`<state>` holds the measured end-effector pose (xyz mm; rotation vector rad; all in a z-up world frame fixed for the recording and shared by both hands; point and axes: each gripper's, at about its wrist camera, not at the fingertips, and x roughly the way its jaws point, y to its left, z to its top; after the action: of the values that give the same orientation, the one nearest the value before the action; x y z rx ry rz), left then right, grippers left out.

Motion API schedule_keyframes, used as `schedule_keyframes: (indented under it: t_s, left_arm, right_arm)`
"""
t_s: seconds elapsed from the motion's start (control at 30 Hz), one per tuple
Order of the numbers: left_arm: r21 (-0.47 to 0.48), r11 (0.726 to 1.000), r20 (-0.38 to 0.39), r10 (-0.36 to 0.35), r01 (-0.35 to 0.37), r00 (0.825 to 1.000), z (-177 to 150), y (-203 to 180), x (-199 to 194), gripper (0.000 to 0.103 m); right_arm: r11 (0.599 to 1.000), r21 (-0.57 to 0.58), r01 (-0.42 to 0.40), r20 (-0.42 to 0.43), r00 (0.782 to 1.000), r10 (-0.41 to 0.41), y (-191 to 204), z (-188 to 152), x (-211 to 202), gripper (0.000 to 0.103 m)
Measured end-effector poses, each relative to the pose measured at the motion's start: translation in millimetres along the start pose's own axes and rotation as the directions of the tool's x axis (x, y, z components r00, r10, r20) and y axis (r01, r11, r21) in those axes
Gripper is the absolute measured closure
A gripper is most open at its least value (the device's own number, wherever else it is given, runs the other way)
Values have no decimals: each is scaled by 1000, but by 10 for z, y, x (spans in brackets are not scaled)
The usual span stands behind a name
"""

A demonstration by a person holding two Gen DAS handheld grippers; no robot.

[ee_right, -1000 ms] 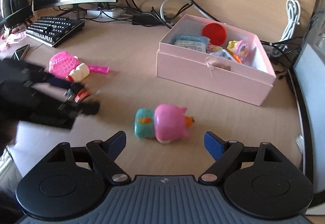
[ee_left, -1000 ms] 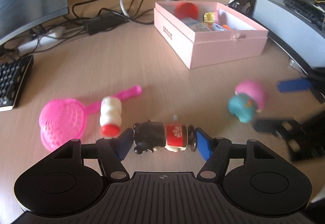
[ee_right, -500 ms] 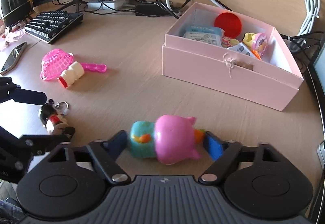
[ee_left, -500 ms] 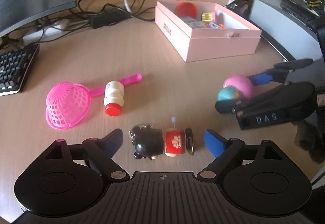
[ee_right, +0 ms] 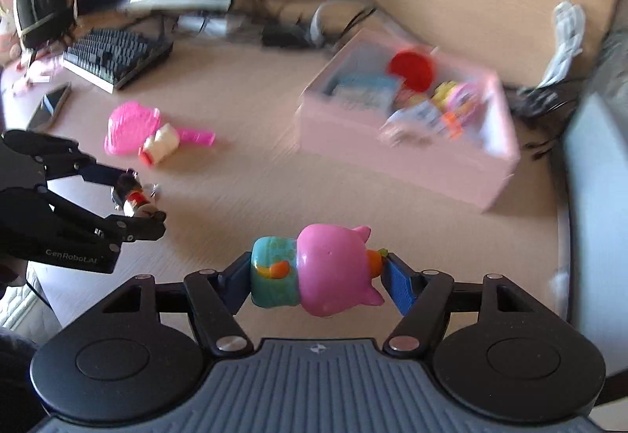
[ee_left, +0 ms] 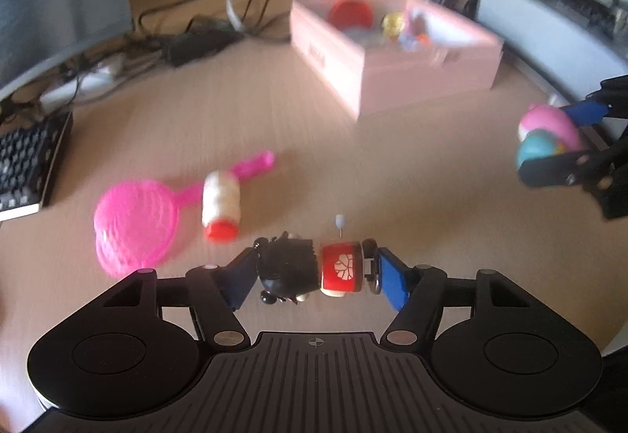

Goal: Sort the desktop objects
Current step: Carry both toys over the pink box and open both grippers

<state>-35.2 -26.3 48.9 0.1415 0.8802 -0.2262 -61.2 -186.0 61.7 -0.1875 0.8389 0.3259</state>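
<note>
- My left claw [ee_left: 314,272] has just been closing and now pinches a small doll keychain [ee_left: 310,270] lengthwise, one blue pad on its black-haired head, the other on the ring end beyond its red body.
- My right claw [ee_right: 316,272] has been closing too and grips the pink and teal pig toy [ee_right: 314,270] end to end, the teal part against its left pad, the orange snout against its right.
- From the right claw's view, the pig toy seems held clear of the tabletop [ee_right: 243,174]; the left claw and doll sit off to its left.
- Ahead and left of the left claw, a pink strainer [ee_left: 135,225] lies on the tabletop, with a small white bottle with a red cap [ee_left: 220,211] lying across its handle.
- Ahead and right of the left claw, further off, stands the open pink box [ee_left: 392,68], already holding a red disc and several small blurred items.
</note>
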Motion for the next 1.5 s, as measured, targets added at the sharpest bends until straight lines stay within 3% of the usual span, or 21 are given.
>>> schedule_keyframes:
  t_s: [0.1,0.27,0.4,0.5,0.6,0.73,0.97,1.23,1.4,1.5]
  left_arm:
    - [21,998,107,-56,54,993,365,-38,-202,33]
    - [82,990,274,-137,118,952,1153,-139,-336,32]
    - [139,986,337,-133,91,932,1662,-312,-134,32]
    - [152,985,334,-128,81,934,1979,-425,156,31]
    - [98,993,286,-94,68,954,2126,-448,409,22]
    - [53,994,252,-106,95,962,1865,-333,348,7]
    - [-55,996,94,-65,71,993,947,-149,181,7]
    - [-196,980,-15,-32,28,999,172,-29,-34,6]
    - [-260,965,-23,39,-44,999,18,169,-177,6]
    - [-278,957,-39,69,-77,997,-43,236,-223,6]
  right_arm:
    - [998,50,35,82,996,-39,-184,146,-383,33]
    - [994,91,67,249,964,-88,-343,372,-984,33]
    - [990,101,95,336,934,-124,-419,470,-1187,33]
    - [985,126,117,352,923,-155,-487,514,-1159,33]
    - [983,139,121,349,923,-163,-572,521,-1113,33]
    - [981,147,128,318,933,-169,-676,514,-984,33]
    - [979,164,123,257,952,-163,-842,765,-403,33]
    - [970,176,167,232,951,-205,-845,1227,393,34]
    - [981,169,99,300,942,-147,-710,1624,653,34]
    - [984,180,10,312,948,-67,-686,1811,899,23]
